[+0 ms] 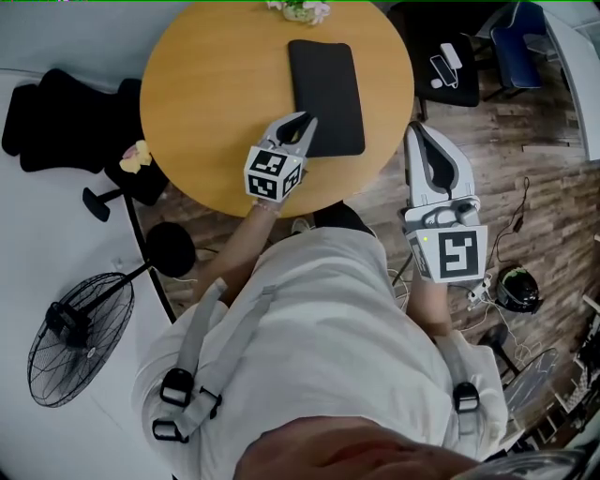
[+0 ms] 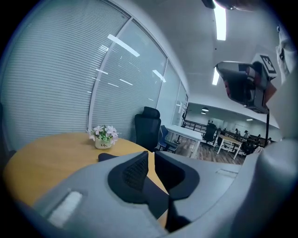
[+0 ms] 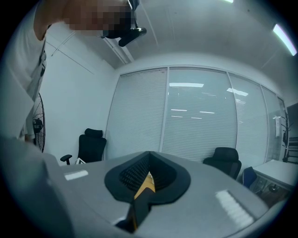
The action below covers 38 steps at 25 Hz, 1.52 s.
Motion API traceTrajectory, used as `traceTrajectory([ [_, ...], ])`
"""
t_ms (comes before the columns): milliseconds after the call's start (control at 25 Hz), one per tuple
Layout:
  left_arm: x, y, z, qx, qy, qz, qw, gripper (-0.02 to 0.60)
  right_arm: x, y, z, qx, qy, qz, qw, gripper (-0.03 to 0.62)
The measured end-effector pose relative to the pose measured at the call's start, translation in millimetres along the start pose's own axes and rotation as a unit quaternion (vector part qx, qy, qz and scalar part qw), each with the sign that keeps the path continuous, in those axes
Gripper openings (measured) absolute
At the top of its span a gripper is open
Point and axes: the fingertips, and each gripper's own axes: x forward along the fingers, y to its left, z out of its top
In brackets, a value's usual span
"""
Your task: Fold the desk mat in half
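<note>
A black desk mat lies flat on the round wooden table, right of centre. My left gripper hovers at the mat's near left corner, pointing across it. In the left gripper view only a thin slit parts its jaws, and through that slit I see wood and a band of the mat, with nothing pinched. My right gripper hangs off the table's right edge over the floor. Its pads meet at the tips with nothing in them.
A small pot of flowers stands at the table's far edge, just beyond the mat. Black office chairs stand at the left and back right. A floor fan is near my left side. Cables lie on the wooden floor at right.
</note>
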Motion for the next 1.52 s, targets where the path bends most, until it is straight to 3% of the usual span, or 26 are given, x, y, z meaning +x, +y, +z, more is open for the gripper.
traceTrajectory([
  [640, -158.3, -35.2, 102.2, 0.032, -0.131, 0.037, 0.9901, 0.041, -34.7, 77.8, 4.9, -0.004, 0.0, 0.032, 0.999, 0.005],
  [1120, -263.9, -46.7, 142.5, 0.054, -0.188, 0.067, 0.9784, 0.041, -47.9, 133.2, 18.1, -0.012, -0.002, 0.049, 0.999, 0.003],
  [1520, -310.6, -44.8, 147.3, 0.058, -0.212, 0.091, 0.9713, 0.035, -55.9, 162.8, 25.0, -0.013, 0.002, 0.044, 0.999, 0.003],
])
